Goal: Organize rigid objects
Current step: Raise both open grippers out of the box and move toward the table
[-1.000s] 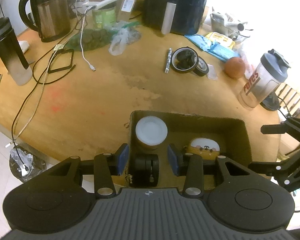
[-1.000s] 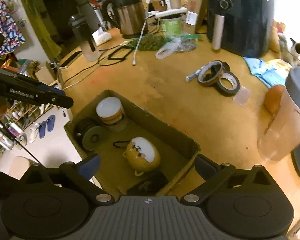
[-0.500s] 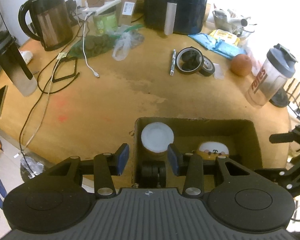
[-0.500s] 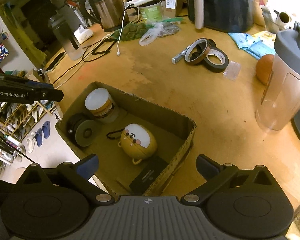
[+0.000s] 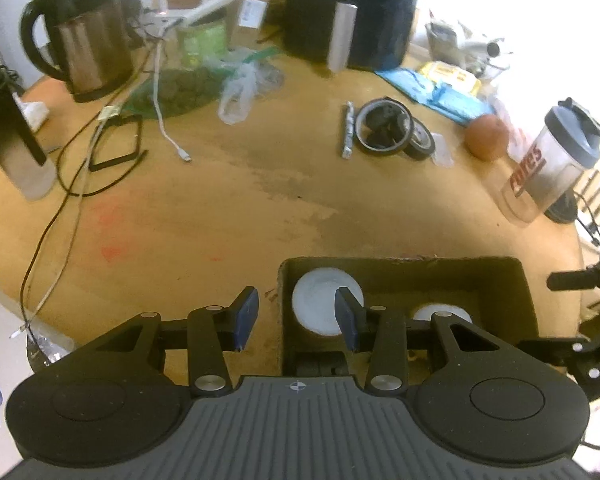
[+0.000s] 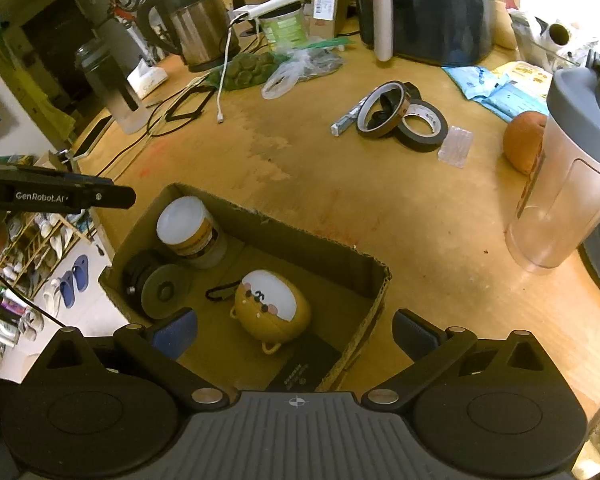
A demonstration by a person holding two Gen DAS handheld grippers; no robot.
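Meanwhile, since a second earlier, the left gripper (image 5: 296, 316) had pulled back off the black wheel-shaped piece (image 6: 150, 286): then the piece sat between its blue pads at the box's near corner, and now the pads straddled the left wall of the cardboard box (image 5: 404, 264) with only air between them. Its jaws stood partly apart, holding nothing and touching nothing that I could see. The right gripper (image 6: 294, 334) had rolled a little and hung over the box's near end, jaws spread wide and empty.

Inside the box lay four things: the black wheel-shaped piece on its side in the left corner, one white-lidded jar (image 6: 188, 226) upright just behind it, one yellow round case with a cartoon face (image 6: 272, 308) in the middle, and one flat black packet (image 6: 306, 368) at the near end, partly hidden by the right gripper's body.

Out on the wooden table (image 6: 340, 208) I counted two tape rolls (image 6: 400, 118) leaning together with one silver pen (image 6: 346, 120) beside them, one orange (image 5: 487, 142), one shaker bottle (image 5: 548, 168), one kettle (image 5: 84, 36), one black air fryer (image 6: 424, 8), and one tall dark bottle (image 5: 8, 136) at the left edge.
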